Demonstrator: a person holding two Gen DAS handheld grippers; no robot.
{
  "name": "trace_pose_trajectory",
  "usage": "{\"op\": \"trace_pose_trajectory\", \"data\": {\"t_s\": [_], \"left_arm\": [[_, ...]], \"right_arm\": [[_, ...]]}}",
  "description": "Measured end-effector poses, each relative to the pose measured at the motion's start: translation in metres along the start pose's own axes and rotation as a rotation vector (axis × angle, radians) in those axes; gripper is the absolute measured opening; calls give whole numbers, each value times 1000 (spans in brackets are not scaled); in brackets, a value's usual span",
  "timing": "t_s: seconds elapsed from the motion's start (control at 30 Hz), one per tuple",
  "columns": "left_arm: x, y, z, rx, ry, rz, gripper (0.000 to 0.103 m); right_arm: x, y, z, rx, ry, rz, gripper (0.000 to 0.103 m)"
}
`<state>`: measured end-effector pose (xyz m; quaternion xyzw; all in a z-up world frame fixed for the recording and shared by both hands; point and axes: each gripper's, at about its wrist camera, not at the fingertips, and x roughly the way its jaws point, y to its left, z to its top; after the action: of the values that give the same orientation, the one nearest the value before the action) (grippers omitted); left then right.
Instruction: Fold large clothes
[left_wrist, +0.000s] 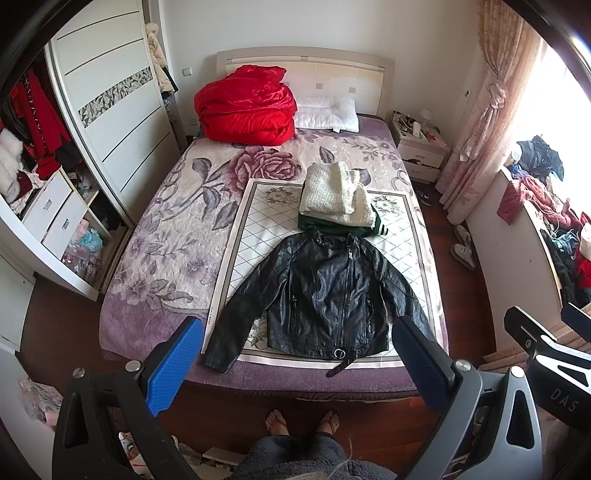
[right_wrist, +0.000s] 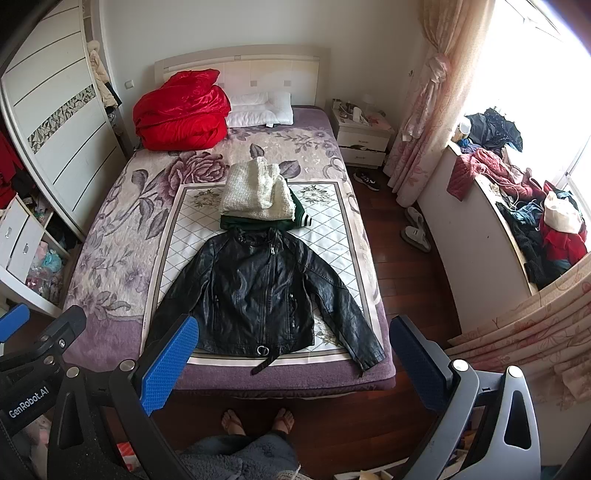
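Note:
A black leather jacket (left_wrist: 317, 291) lies flat and face up, sleeves spread, on a white patterned cloth (left_wrist: 258, 236) at the foot of the bed; it also shows in the right wrist view (right_wrist: 258, 291). Behind its collar sits a stack of folded clothes, a cream fleece (left_wrist: 332, 194) on a green garment (left_wrist: 314, 223). My left gripper (left_wrist: 299, 365) is open and empty, held above the bed's near edge. My right gripper (right_wrist: 291, 365) is open and empty, held at the same height to the right.
A red quilt (left_wrist: 247, 107) and a white pillow (left_wrist: 328, 112) lie at the headboard. An open wardrobe (left_wrist: 55, 166) stands left, a nightstand (left_wrist: 421, 151) and a ledge with piled clothes (right_wrist: 517, 206) right. Slippers (right_wrist: 415, 229) lie on the wooden floor.

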<state>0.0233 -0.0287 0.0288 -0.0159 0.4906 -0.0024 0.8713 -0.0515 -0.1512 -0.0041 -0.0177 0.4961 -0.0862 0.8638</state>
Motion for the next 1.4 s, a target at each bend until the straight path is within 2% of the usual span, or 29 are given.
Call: {"op": "trace_pose_trajectory", "data": {"t_s": [0.4, 0.5, 0.57, 0.67, 0.8, 0.83, 0.87, 0.9, 1.0, 1.07, 1.13, 1.2, 1.3, 1.4], "left_arm": [[9, 2, 5, -4, 1, -6, 103], [32, 17, 2, 8, -23, 12, 103], [53, 17, 6, 32, -45, 49, 103], [95, 20, 8, 54, -81, 79, 103], [179, 14, 12, 72, -31, 118, 103], [198, 13, 12, 76, -12, 124, 103], [217, 10, 11, 79, 8, 129, 103], [246, 4, 8, 81, 43, 144, 103], [312, -10, -2, 73, 117, 172, 103], [356, -22, -11, 78, 175, 208, 103], [389, -32, -19, 73, 215, 232, 103], [423, -41, -29, 62, 258, 246, 103], [479, -60, -47, 59, 347, 247, 103], [530, -90, -70, 105, 403, 252, 103]], "right_arm": [[5, 3, 1, 12, 15, -4, 103], [21, 4, 1, 56, 21, 6, 103], [46, -1, -2, 103, 29, 14, 103], [103, -23, -10, 221, 95, 37, 103], [197, -75, -40, 440, 196, 22, 100], [220, -88, -50, 487, 219, 13, 87], [249, -106, -63, 542, 255, 7, 63], [279, -123, -78, 592, 309, -8, 56], [363, -175, -126, 758, 407, -1, 58], [415, -209, -163, 892, 447, 29, 70], [470, -243, -209, 1051, 505, 57, 71], [519, -268, -259, 1223, 523, 117, 71], [583, -277, -311, 1393, 554, 188, 71], [636, -274, -348, 1518, 540, 261, 71]]}}
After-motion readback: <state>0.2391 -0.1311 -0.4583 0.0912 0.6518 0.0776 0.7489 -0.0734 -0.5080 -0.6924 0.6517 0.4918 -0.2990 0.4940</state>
